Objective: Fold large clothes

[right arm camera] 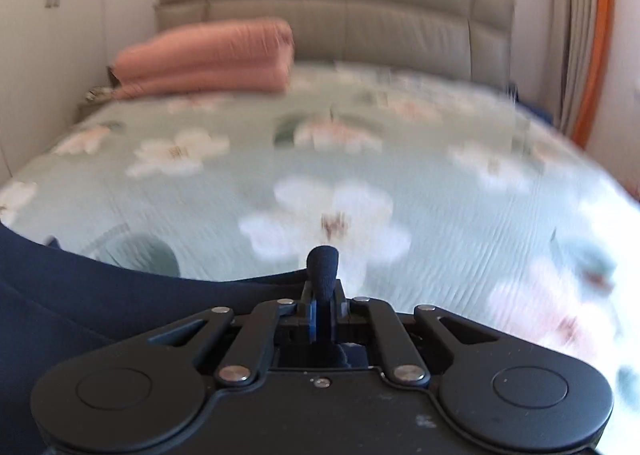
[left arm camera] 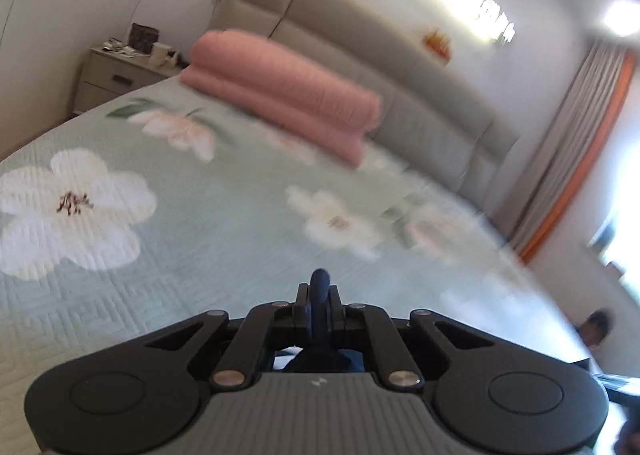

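Observation:
A large navy blue garment (right arm camera: 60, 295) hangs from both grippers above the bed. My left gripper (left arm camera: 319, 295) is shut on a pinched fold of the navy fabric (left arm camera: 320, 283), which pokes up between the jaws; the rest of the cloth is hidden below the gripper body. My right gripper (right arm camera: 323, 287) is shut on another pinch of the same navy fabric (right arm camera: 323, 263). From there the cloth stretches taut to the left across the lower left of the right wrist view. Both views are motion-blurred.
A bed with a pale green floral quilt (left arm camera: 120, 215) fills both views. A folded pink duvet (left arm camera: 280, 91) lies by the grey headboard (right arm camera: 340, 11). A nightstand (left arm camera: 116, 75) stands at the far left, and curtains (left arm camera: 580, 135) hang on the right.

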### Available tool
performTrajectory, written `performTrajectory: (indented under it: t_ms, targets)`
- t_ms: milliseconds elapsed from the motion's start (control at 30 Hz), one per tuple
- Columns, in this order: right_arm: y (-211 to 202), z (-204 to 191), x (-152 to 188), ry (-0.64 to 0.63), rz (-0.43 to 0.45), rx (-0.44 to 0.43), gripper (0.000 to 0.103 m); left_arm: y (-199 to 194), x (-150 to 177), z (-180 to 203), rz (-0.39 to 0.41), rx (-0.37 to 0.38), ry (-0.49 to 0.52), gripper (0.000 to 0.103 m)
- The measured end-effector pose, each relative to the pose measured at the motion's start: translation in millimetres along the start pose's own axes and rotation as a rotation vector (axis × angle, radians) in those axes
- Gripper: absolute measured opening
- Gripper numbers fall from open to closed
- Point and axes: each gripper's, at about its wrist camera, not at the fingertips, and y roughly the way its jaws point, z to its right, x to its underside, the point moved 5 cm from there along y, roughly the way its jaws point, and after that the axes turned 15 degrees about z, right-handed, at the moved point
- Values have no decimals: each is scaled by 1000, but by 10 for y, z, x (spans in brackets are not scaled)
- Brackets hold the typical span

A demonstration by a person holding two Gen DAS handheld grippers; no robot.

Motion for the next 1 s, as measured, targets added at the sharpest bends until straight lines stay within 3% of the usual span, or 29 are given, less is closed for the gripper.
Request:
performTrajectory:
  t_ms: [100, 167, 233, 333, 400, 500, 567, 633, 700, 800, 900, 967, 1000]
  targets:
    - [174, 45, 229, 29, -95, 10, 8, 160, 193, -59, -45, -52, 30, 12]
    - [170, 48, 297, 7, -122, 22, 22, 158, 211, -99, -57, -88, 46, 23]
    - [79, 90, 216, -29, -109, 53, 35, 31, 120, -153, -33, -139, 78, 36]
    - [-177, 121, -31, -67, -38, 97, 44, -243, -117, -116, 45, -205, 192, 40]
    - [-357, 25, -215, -92, 15, 60, 44, -459, -272, -3, 78, -179, 227, 40]
    - [-461, -353, -330, -126, 16, -66, 44, -717, -338, 342, 72, -33, 210, 39]
    - [-447, -697, -267, -113, -25, -183, 38, -759, -211, 604, 23, 102, 202, 39]
    - [-377, -1030, -129, -75, -56, -307, 0, -694, 21, 778, -43, 176, 204, 39]
    - [-245, -1276, 34, -28, -92, -398, 0, -563, 315, 787, -104, 152, 198, 40]
    - [14, -1321, 243, -4, -120, -328, 0, -441, 631, 567, -146, 71, 161, 35]
    - [133, -1019, 273, -15, -111, -173, 0, -483, 639, 247, -111, 23, 118, 3]
    - [143, -718, 313, 15, -120, -117, 0, -548, 560, -16, -68, -71, 85, 4]
    - [102, -595, 316, 15, -124, -76, 0, -610, 522, -109, -53, -80, 49, 4]
